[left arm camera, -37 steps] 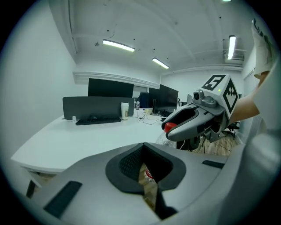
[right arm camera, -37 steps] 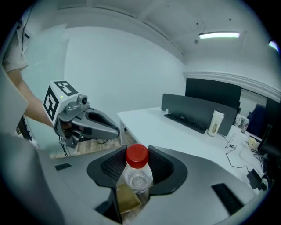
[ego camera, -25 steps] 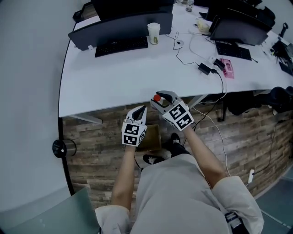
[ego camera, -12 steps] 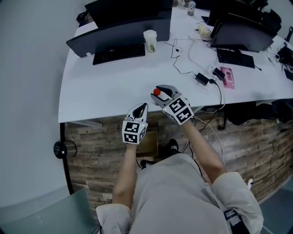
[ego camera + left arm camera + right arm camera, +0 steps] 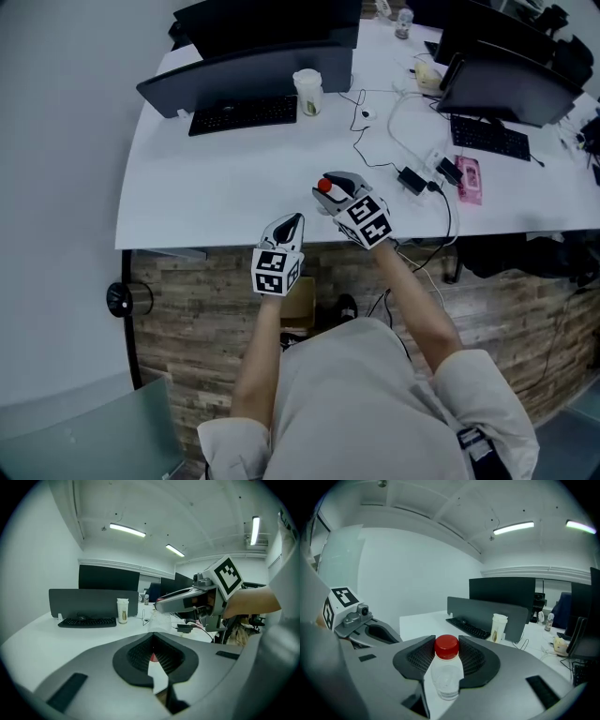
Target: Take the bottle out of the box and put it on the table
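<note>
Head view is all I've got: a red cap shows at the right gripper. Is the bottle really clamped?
Observer: Yes. The right gripper view shows the right gripper with its pads pressed on both sides of the clear plastic bottle with the red cap.
Operator: Upright?
Observer: Upright, with the cap on top and the clear body showing below the pads.
Operator: Left gripper carrying anything?
Observer: No. The left gripper view shows the left gripper with its jaws closed tip to tip and nothing between them.
</note>
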Tool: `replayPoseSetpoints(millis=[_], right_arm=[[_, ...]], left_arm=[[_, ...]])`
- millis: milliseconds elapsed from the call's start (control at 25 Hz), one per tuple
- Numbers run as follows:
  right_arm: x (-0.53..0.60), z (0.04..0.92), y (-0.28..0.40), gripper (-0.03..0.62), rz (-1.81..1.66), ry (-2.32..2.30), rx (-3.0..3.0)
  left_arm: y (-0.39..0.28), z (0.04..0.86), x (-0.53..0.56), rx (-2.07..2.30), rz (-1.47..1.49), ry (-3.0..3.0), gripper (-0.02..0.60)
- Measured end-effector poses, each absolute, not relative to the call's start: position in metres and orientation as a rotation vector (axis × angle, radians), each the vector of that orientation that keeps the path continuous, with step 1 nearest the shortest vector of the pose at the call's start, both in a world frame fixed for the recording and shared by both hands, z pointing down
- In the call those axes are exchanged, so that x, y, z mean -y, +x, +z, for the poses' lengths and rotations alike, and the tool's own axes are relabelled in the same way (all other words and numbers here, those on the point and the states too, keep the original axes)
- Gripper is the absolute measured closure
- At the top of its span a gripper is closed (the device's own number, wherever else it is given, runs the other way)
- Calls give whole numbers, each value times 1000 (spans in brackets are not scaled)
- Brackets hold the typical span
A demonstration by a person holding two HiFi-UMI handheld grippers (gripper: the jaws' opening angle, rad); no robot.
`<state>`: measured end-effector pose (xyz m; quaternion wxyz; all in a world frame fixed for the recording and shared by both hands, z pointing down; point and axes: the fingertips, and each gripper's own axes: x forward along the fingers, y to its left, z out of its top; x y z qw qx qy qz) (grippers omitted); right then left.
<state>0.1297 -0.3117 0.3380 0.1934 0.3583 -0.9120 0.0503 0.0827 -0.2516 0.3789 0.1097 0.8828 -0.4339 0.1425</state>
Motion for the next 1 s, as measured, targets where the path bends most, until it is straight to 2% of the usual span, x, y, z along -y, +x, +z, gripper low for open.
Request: replayPoseSetpoints(millis=[720, 880, 1000], right_arm=[[331, 369, 137, 410, 169, 1047, 2584], [333, 364, 140, 368, 198, 1065, 2589], [327, 354, 142, 364, 175, 1062, 2602]], left_arm=[[86, 405, 252, 1382, 365, 2434, 568], [87, 404, 248, 1399, 347, 2422, 568], [90, 401, 244, 1405, 335, 2424, 568]])
